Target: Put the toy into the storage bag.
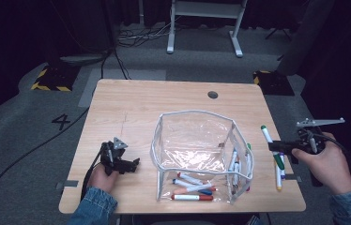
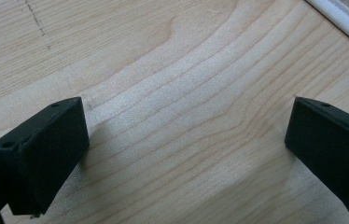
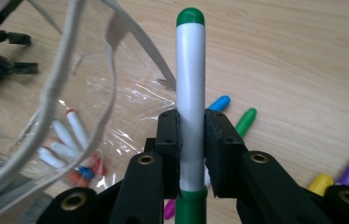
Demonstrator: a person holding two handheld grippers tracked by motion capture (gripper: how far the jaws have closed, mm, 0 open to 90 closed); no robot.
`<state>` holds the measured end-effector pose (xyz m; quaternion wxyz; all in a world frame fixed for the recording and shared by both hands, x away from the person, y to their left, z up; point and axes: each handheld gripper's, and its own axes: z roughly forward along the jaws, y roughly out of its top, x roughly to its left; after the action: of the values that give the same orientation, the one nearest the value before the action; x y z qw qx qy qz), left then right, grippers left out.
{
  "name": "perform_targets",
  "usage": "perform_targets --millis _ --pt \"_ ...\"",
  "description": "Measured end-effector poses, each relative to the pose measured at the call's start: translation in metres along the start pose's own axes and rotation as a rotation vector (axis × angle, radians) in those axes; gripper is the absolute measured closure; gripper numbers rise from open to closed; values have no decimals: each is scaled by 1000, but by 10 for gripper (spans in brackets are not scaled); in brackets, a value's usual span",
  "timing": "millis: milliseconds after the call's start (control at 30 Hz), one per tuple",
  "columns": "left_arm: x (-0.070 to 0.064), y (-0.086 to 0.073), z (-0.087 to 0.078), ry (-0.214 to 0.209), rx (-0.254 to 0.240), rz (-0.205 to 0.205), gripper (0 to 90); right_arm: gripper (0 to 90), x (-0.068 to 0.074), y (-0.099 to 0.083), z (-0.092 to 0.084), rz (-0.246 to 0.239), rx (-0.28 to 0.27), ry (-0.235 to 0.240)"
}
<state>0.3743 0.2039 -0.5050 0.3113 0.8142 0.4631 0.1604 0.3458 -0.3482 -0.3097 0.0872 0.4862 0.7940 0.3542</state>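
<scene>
The right tongs (image 3: 192, 154) are clenched around the white barrel of a green-capped marker (image 3: 190, 88), lifted above the loose markers (image 1: 279, 164) on the worktop (image 1: 131, 101), beside the clear pouch (image 1: 197, 140). Farther left, the left tongs (image 2: 182, 154) rest released, jaws wide apart.

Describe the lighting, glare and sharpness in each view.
High view: table lit, room dark, glare on the clear pouch. Left gripper view: sharp wood grain, soft shadows under the jaws. Right gripper view: green-capped marker sharp, pouch plastic glinting.
</scene>
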Motion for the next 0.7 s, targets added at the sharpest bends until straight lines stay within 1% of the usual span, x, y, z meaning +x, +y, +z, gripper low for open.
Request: perform_targets --millis 133,233,367,500,567,700 --pt "0 0 0 0 0 -1 0 767 11 11 -8 -44 -16 25" --pt "0 0 0 0 0 0 0 767 19 19 -12 -80 -20 48" --pt "0 0 0 0 0 -1 0 767 33 35 -14 -143 -24 84" --pt "0 0 0 0 0 -1 0 767 50 51 -11 -207 -13 127" --pt "0 0 0 0 0 0 0 767 59 59 -8 -243 -7 132" --pt "0 0 0 0 0 -1 0 767 77 70 0 -303 8 163"
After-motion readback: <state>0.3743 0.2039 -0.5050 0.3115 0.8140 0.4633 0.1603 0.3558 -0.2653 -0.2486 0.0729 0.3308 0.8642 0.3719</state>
